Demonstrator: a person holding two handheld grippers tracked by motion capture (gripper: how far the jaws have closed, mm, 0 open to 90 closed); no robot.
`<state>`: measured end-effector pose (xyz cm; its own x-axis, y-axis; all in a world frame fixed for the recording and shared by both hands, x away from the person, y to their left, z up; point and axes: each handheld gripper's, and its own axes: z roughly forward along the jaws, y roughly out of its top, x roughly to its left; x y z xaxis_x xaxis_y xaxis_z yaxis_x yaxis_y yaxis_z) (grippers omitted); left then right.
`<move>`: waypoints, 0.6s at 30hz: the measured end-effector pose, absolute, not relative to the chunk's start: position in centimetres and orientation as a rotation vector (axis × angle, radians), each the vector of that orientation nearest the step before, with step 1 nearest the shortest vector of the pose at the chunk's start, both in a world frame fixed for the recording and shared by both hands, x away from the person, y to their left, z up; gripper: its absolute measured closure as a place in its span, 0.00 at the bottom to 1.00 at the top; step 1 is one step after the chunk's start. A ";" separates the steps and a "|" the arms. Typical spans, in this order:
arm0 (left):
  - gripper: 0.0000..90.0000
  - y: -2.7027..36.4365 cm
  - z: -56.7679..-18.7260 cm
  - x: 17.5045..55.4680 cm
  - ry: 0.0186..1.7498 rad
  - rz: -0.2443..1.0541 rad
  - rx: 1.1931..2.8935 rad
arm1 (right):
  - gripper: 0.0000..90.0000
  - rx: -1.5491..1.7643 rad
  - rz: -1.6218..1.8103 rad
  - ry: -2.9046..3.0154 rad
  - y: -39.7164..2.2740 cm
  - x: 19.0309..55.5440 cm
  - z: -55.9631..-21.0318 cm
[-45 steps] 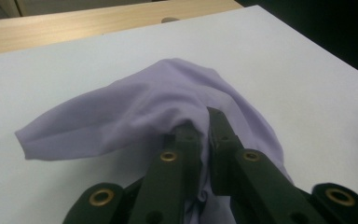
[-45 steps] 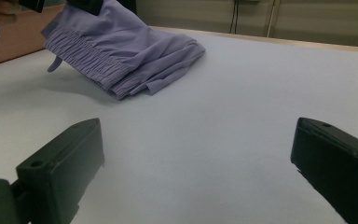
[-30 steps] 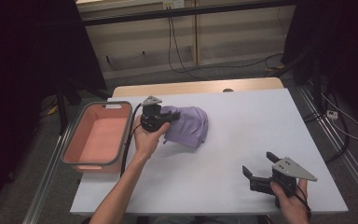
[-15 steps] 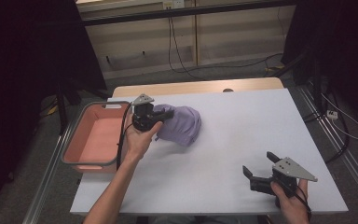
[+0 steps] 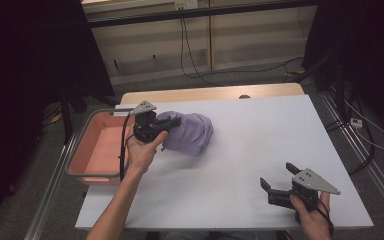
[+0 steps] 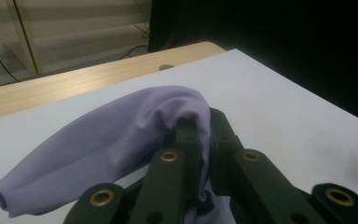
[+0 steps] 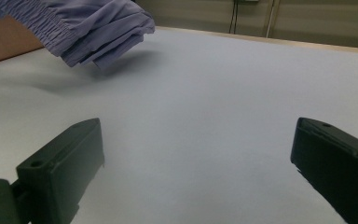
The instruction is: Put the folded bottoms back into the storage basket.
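A lilac garment (image 5: 190,132) hangs bunched just above the white table (image 5: 260,140), left of its middle. My left gripper (image 5: 172,121) is shut on a fold of this cloth; its own view has the fabric (image 6: 121,135) draped over the closed jaws. In the right gripper view the garment (image 7: 88,28) floats clear of the surface, its shadow beneath. Near the front right corner my right gripper (image 5: 278,180) rests low, open, nothing between its black fingers (image 7: 70,163).
A pink bin (image 5: 87,150) with a grey rim stands at the table's left edge, right beside my left hand. Beyond the wooden far edge (image 5: 205,94) cables trail across the floor. Dark curtains flank both sides.
My left hand has carried the lilac garment leftward toward the pink bin and lifted it a little. The right gripper has stayed where it was.
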<state>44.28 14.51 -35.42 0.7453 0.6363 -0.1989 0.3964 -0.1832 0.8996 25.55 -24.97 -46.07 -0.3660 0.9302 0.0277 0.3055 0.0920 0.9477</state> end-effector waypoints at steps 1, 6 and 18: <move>0.95 14.6 -35.3 44.2 0.807 0.264 1.804 | 0.03 1.217 1.282 1.753 -25.0 25.6 -46.1; 0.95 15.0 -34.8 43.9 0.792 0.273 1.792 | 0.03 1.225 1.281 1.750 -25.0 25.6 -46.1; 0.96 16.3 -33.4 43.4 0.779 0.303 1.770 | 0.03 1.218 1.290 1.751 -25.0 25.5 -46.1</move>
<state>43.40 16.28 -33.39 0.7489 0.6389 -0.1760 0.3521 -0.1587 0.9224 25.50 -24.96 -46.07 -0.3675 0.9295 0.0300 0.3041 0.0896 0.9484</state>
